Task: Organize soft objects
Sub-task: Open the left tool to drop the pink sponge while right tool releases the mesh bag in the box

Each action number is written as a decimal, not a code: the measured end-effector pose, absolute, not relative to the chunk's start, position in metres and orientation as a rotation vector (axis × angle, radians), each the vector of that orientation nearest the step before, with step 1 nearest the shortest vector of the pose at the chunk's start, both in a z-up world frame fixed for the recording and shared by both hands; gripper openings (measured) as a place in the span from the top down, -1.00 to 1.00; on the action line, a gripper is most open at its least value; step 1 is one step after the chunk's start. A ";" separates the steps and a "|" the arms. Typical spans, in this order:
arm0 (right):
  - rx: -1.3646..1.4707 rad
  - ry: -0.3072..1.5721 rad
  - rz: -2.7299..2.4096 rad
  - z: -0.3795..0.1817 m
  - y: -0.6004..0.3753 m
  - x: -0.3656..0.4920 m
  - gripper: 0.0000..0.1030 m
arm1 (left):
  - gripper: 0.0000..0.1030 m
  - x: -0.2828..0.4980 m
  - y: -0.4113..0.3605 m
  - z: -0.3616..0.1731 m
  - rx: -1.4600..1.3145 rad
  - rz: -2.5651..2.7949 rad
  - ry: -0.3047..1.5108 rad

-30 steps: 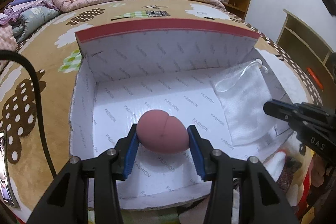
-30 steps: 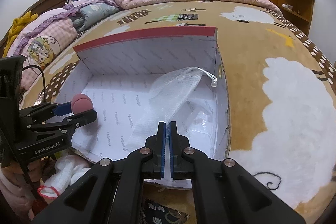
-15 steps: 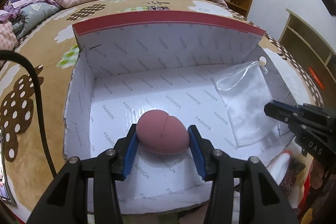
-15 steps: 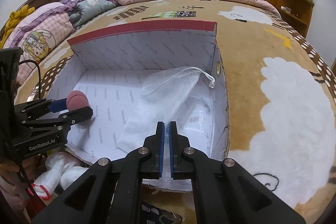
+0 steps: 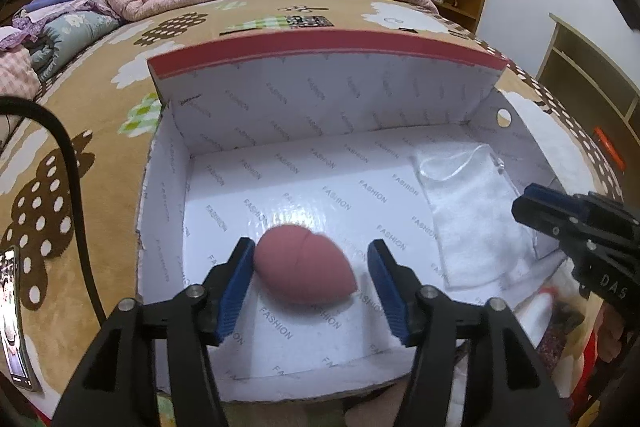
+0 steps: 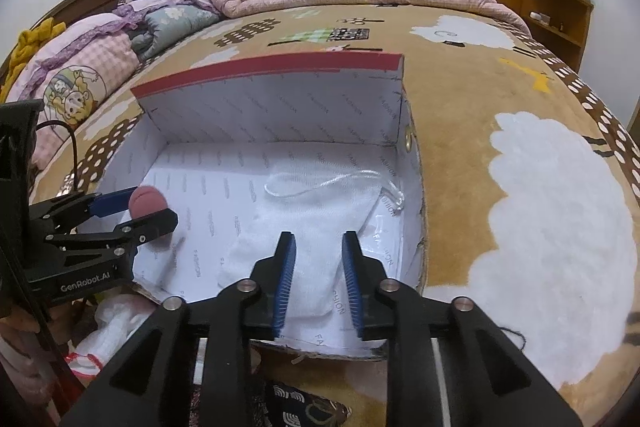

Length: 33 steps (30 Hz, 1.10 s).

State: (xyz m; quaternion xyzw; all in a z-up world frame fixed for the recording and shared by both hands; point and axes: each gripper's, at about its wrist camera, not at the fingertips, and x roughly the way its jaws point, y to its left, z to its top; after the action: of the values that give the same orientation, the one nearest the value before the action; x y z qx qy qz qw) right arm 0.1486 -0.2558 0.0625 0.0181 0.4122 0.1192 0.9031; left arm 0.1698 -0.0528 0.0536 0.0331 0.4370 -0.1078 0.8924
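Note:
A pink egg-shaped sponge [image 5: 306, 267] is blurred between the spread pads of my left gripper [image 5: 311, 247], just above the floor of the white box [image 5: 320, 99]. The jaws are opening and the right pad stands clear of the sponge. A white mesh drawstring bag [image 6: 316, 219] lies flat on the box floor at the right side, seen also in the left wrist view as the mesh bag [image 5: 476, 215]. My right gripper [image 6: 318, 239] hovers over it with jaws opening and nothing pressed between the pads. The right wrist view shows the left gripper [image 6: 148, 207] with the sponge [image 6: 146, 201].
The box [image 6: 280, 107] has a red-edged lid standing up at the back and sits on a brown cartoon bedspread [image 6: 500, 99]. Folded quilts [image 6: 80, 75] lie at the left. A phone [image 5: 14, 315] and black cable [image 5: 76, 187] are left of the box. White cloth [image 6: 108, 331] lies below its front edge.
Both grippers' jaws have spread. The sponge has come loose from the left pads and tilted downward. The mesh bag has dropped out of the right pads and settled flat in the box.

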 end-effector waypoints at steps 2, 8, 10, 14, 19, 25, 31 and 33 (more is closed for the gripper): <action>0.038 0.845 0.242 0.065 -0.257 0.147 0.46 | -0.41 0.169 -0.054 0.056 0.076 -0.225 0.899; 0.035 0.828 0.238 0.072 -0.258 0.141 0.40 | -0.42 0.164 -0.054 0.062 0.086 -0.224 0.886; 0.035 0.824 0.238 0.074 -0.258 0.139 0.35 | -0.42 0.163 -0.054 0.064 0.085 -0.223 0.883; 0.044 0.814 0.234 0.078 -0.260 0.136 0.33 | -0.42 0.158 -0.052 0.069 0.085 -0.221 0.876; 0.058 0.797 0.231 0.085 -0.262 0.128 0.26 | -0.42 0.150 -0.051 0.079 0.087 -0.222 0.858; 0.057 0.775 0.232 0.095 -0.262 0.115 0.25 | -0.42 0.137 -0.048 0.091 0.083 -0.223 0.838; 0.062 0.757 0.233 0.102 -0.261 0.101 0.25 | -0.42 0.123 -0.045 0.100 0.077 -0.223 0.825; 0.064 0.755 0.232 0.103 -0.261 0.097 0.24 | -0.42 0.118 -0.044 0.102 0.077 -0.222 0.823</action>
State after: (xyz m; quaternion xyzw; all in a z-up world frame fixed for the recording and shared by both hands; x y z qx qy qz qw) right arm 0.0969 -0.2605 0.1025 0.0313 0.3675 0.1131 0.9226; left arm 0.1183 -0.0439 0.1020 0.0373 0.3991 -0.1077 0.9098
